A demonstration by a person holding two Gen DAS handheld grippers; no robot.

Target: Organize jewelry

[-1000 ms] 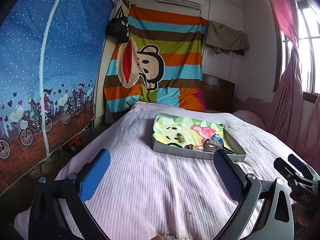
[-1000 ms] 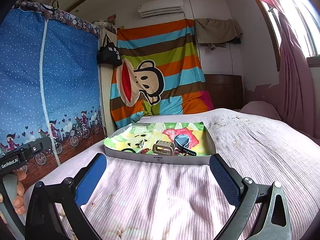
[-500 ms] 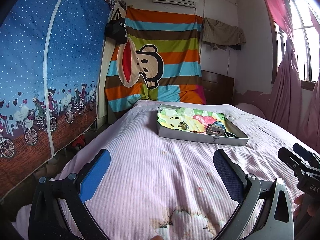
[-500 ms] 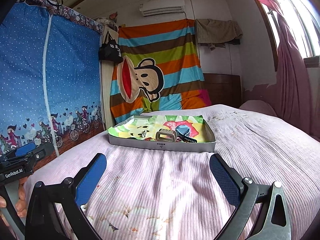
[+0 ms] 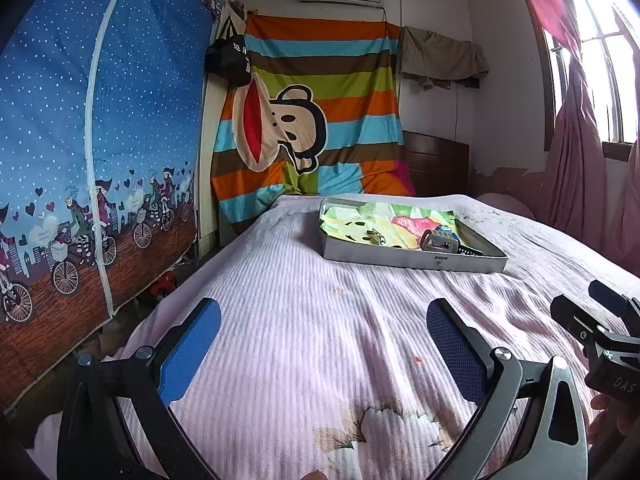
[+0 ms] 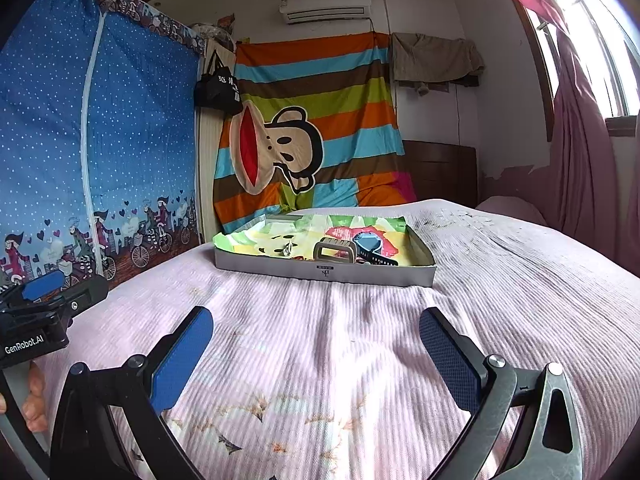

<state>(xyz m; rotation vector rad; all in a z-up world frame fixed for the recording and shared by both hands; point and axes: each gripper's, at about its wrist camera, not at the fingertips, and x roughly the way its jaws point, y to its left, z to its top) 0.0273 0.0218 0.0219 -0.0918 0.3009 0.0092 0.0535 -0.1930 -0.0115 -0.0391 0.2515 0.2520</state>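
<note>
A shallow grey box lid (image 5: pixel 412 258) (image 6: pixel 324 272) lined with a colourful cartoon cloth lies on the pink bed. Inside it lie a grey-beige hair claw (image 5: pixel 439 241) (image 6: pixel 335 251), a blue watch with a black strap (image 6: pixel 370 245) and a small metal jewelry piece (image 5: pixel 374 236) (image 6: pixel 287 247). My left gripper (image 5: pixel 324 338) is open and empty, low over the bed, well short of the box. My right gripper (image 6: pixel 316 340) is open and empty, also short of the box. Each gripper shows at the edge of the other's view, the right one (image 5: pixel 600 328) and the left one (image 6: pixel 48 300).
The pink ribbed bedspread (image 5: pixel 320 320) covers the bed. A blue fabric wardrobe (image 5: pixel 100 140) stands along the left. A striped monkey blanket (image 5: pixel 312 120) hangs at the back. A pink curtain (image 5: pixel 580 160) and window are on the right.
Both grippers have drawn back and lowered, so the box now sits farther away in both views. Both stayed open and empty.
</note>
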